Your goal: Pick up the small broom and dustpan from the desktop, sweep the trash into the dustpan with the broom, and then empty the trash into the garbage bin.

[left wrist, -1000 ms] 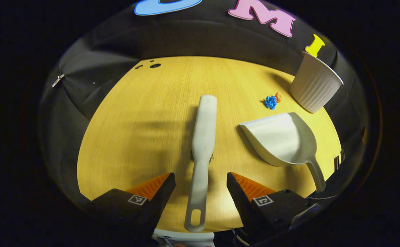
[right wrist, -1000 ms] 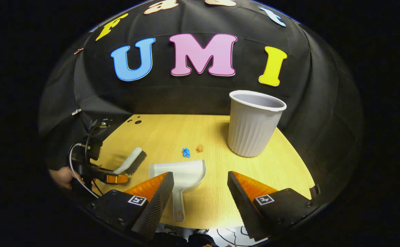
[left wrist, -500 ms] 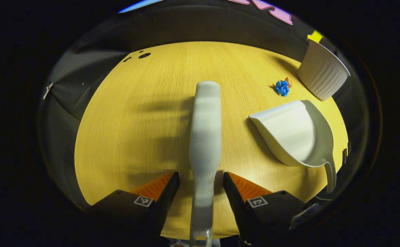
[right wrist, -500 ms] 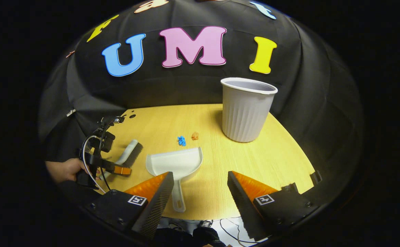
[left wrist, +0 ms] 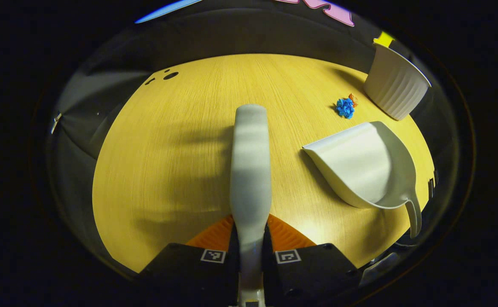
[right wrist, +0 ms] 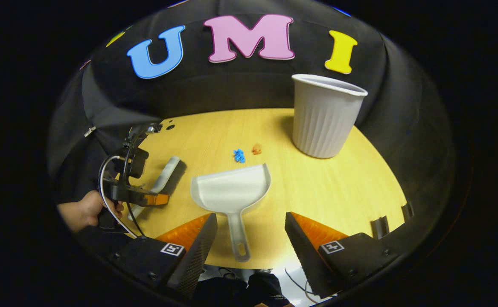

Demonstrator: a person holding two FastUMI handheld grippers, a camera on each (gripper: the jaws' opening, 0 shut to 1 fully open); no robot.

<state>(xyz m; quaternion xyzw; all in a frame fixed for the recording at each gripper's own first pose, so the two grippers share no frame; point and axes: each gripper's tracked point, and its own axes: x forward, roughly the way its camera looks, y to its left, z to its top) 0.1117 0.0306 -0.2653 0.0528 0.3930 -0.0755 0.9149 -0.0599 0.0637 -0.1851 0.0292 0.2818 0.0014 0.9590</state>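
The small grey broom lies lengthwise on the wooden desktop, and my left gripper is shut on its handle. The broom also shows at the left in the right gripper view, with the left gripper closed on it, held by a hand. The grey dustpan lies flat, its handle pointing between the fingers of my open right gripper, which hovers near it without touching. Blue trash and orange trash lie beyond the dustpan's mouth. The dustpan and blue trash sit right of the broom.
A ribbed grey garbage bin stands upright at the back right of the desktop; the bin appears at the upper right in the left gripper view. Small dark holes mark the far left corner. Black cloth walls surround the desk.
My left gripper moved forward over the broom handle and closed on it. My right gripper shifted toward the dustpan, whose handle now lies between its open fingers.
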